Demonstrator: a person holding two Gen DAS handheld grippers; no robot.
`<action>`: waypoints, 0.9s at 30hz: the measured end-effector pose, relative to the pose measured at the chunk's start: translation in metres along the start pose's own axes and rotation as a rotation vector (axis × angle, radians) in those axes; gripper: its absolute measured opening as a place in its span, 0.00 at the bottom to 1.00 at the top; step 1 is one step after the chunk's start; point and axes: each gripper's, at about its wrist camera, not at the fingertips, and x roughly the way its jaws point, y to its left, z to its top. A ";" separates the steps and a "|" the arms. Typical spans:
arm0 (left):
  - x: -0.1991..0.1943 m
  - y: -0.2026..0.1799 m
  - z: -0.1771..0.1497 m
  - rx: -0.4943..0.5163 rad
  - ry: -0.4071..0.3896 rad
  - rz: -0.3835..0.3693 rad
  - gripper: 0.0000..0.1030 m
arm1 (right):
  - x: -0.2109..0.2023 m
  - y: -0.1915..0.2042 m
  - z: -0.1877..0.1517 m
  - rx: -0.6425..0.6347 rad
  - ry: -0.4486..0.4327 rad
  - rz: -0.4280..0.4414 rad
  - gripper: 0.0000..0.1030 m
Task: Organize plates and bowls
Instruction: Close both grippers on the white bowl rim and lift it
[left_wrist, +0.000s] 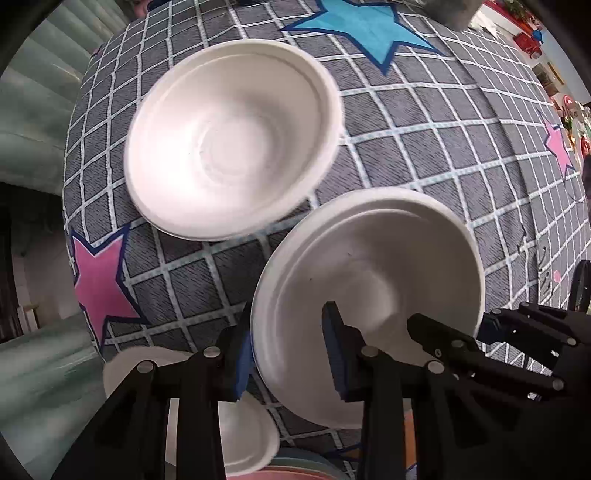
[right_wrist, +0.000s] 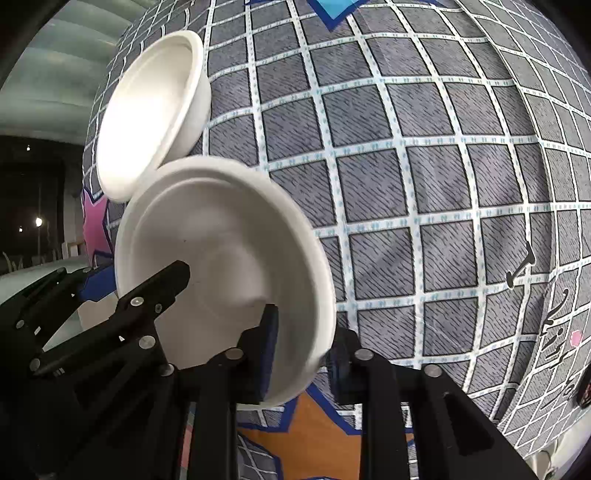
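Note:
A white paper bowl sits on the checked cloth with both grippers on its rim. My left gripper straddles the bowl's left wall, one pad outside and one inside, shut on it. My right gripper is shut on the opposite rim in the same way. A second white bowl stands upright just beyond, close to the held one. Whether the held bowl is off the cloth I cannot tell.
The table wears a grey checked cloth with pink and blue stars. A smaller white dish and pastel plates lie under my left gripper at the near edge. The table drops off at the left.

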 end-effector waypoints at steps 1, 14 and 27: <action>-0.001 -0.007 -0.001 0.007 0.000 -0.004 0.37 | 0.000 -0.002 -0.002 0.002 0.004 0.002 0.25; -0.016 -0.141 -0.050 0.158 -0.001 -0.050 0.37 | -0.026 -0.077 -0.089 0.050 0.010 -0.053 0.25; -0.010 -0.195 -0.131 0.089 0.001 0.053 0.69 | -0.020 -0.133 -0.168 0.013 0.058 -0.058 0.34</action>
